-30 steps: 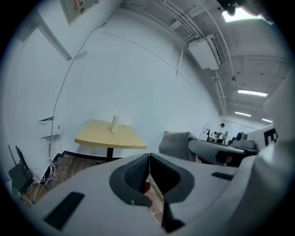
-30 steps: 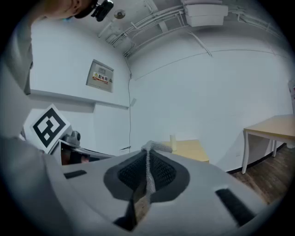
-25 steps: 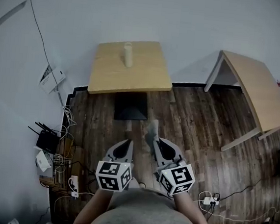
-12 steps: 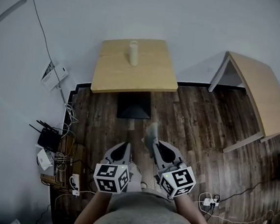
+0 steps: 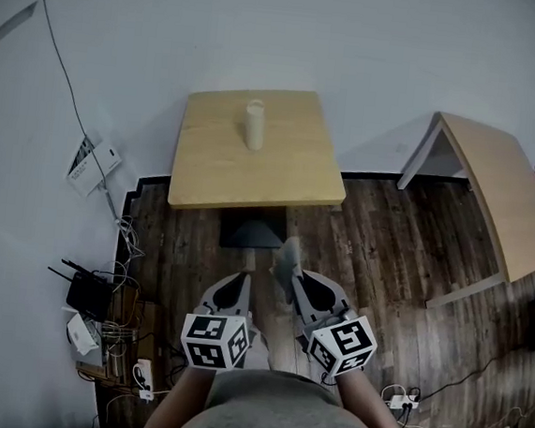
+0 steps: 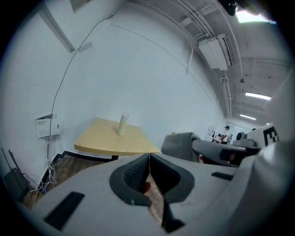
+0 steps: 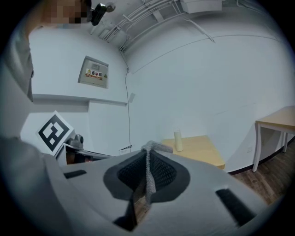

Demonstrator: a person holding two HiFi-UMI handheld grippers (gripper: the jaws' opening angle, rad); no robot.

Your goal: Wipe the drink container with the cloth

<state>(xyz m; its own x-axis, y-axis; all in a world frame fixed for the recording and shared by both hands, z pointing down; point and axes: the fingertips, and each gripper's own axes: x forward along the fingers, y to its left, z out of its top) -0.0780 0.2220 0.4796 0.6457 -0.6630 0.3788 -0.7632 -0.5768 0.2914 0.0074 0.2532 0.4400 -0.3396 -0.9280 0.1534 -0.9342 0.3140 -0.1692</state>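
Observation:
A pale upright drink container [image 5: 253,124] stands near the far edge of a small square wooden table [image 5: 251,169], and it shows small in the left gripper view [image 6: 123,123] and the right gripper view [image 7: 177,139]. Both grippers hang close to the person's body, well short of the table. My right gripper [image 5: 286,262] is shut on a grey cloth [image 5: 289,255], which sticks out past the jaw tips as a pinched strip [image 7: 149,173]. My left gripper [image 5: 239,281] is shut with nothing between its pads [image 6: 136,174].
A second wooden table [image 5: 499,202] stands at the right over dark plank floor [image 5: 387,248]. The square table's black base [image 5: 250,230] sits under it. A router [image 5: 86,287], power strips and loose cables [image 5: 130,322] lie along the left wall.
The table and drink container have come nearer and lower in the head view as the person stepped toward them. Both grippers kept their pose, the cloth still pinched.

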